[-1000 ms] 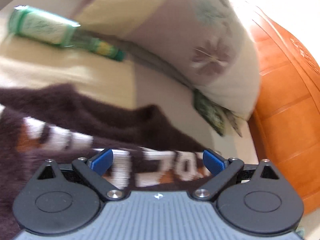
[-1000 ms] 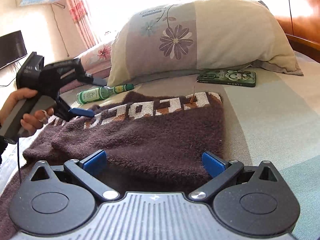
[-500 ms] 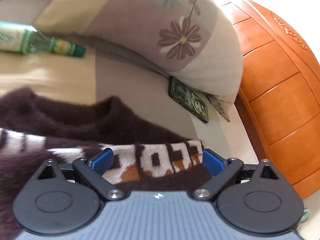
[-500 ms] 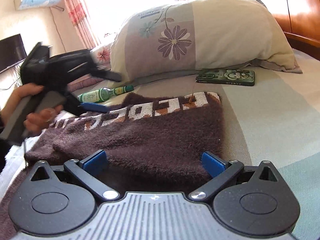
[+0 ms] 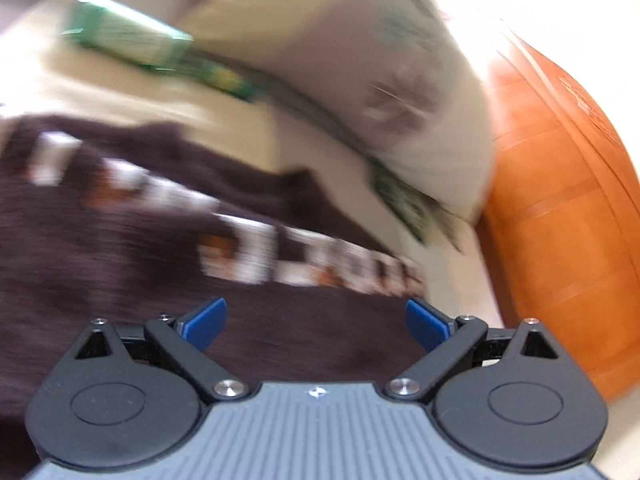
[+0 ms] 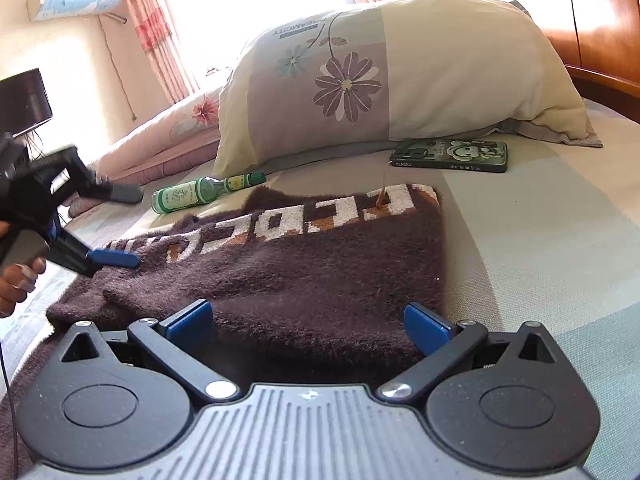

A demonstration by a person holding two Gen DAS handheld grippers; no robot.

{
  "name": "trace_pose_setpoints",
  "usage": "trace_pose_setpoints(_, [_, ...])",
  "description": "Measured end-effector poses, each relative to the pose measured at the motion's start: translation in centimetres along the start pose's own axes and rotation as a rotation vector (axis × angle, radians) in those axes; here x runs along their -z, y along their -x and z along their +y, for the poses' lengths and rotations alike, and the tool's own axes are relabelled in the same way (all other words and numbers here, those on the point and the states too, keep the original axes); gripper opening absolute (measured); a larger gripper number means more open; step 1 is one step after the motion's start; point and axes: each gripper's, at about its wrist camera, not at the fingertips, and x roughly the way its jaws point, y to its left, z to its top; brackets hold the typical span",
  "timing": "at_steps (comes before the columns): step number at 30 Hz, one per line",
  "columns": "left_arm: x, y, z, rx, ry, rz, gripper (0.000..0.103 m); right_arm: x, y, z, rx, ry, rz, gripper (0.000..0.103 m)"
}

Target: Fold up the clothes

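A fuzzy dark brown sweater point(image 6: 300, 272) with white and orange letters lies folded on the bed, its letter band toward the pillow. My right gripper point(image 6: 308, 322) stands open just above the sweater's near edge, with nothing between its blue pads. At the far left of the right wrist view, a hand holds my left gripper point(image 6: 134, 227), open, with its lower blue finger point(image 6: 116, 258) resting at the sweater's left edge. The left wrist view is motion-blurred: there my left gripper point(image 5: 314, 320) is open over the sweater point(image 5: 120, 260).
A green glass bottle point(image 6: 208, 194) lies on the bed just beyond the sweater. A flat green box point(image 6: 450, 155) sits by the flowered pillow point(image 6: 400, 76). A wooden headboard point(image 6: 580, 20) borders the right. Bare bed sheet point(image 6: 540, 240) extends right of the sweater.
My left gripper has swung and shifted left along the sweater's edge, leaving its view blurred. The right gripper and the sweater have stayed almost still.
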Motion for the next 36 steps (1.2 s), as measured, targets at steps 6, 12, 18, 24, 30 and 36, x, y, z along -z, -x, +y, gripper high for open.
trace_pose_setpoints(6, [2.0,-3.8,-1.4,-0.013,-0.041,0.091,0.096,0.0,0.0,-0.1,-0.002,0.003,0.004,0.103])
trace_pose_setpoints(12, [1.6,-4.4,-3.8,0.081,-0.043,0.076,0.096,-0.1,0.2,-0.1,-0.002,-0.004,0.004,0.103])
trace_pose_setpoints(18, [1.7,-8.8,-7.4,0.182,-0.091,0.144,0.096,0.0,0.0,0.1,0.007,0.018,0.009,0.103])
trace_pose_setpoints(24, [2.3,-10.1,-7.0,0.132,-0.075,0.156,0.096,-0.1,0.1,-0.1,0.0,0.006,0.01,0.103])
trace_pose_setpoints(30, [4.1,-6.6,-6.2,0.185,-0.063,0.139,0.096,-0.1,0.1,0.0,0.003,0.007,0.009,0.103])
trace_pose_setpoints(36, [6.4,-3.5,-2.4,0.153,0.014,0.12,0.096,0.0,0.2,-0.1,0.002,0.011,0.009,0.103])
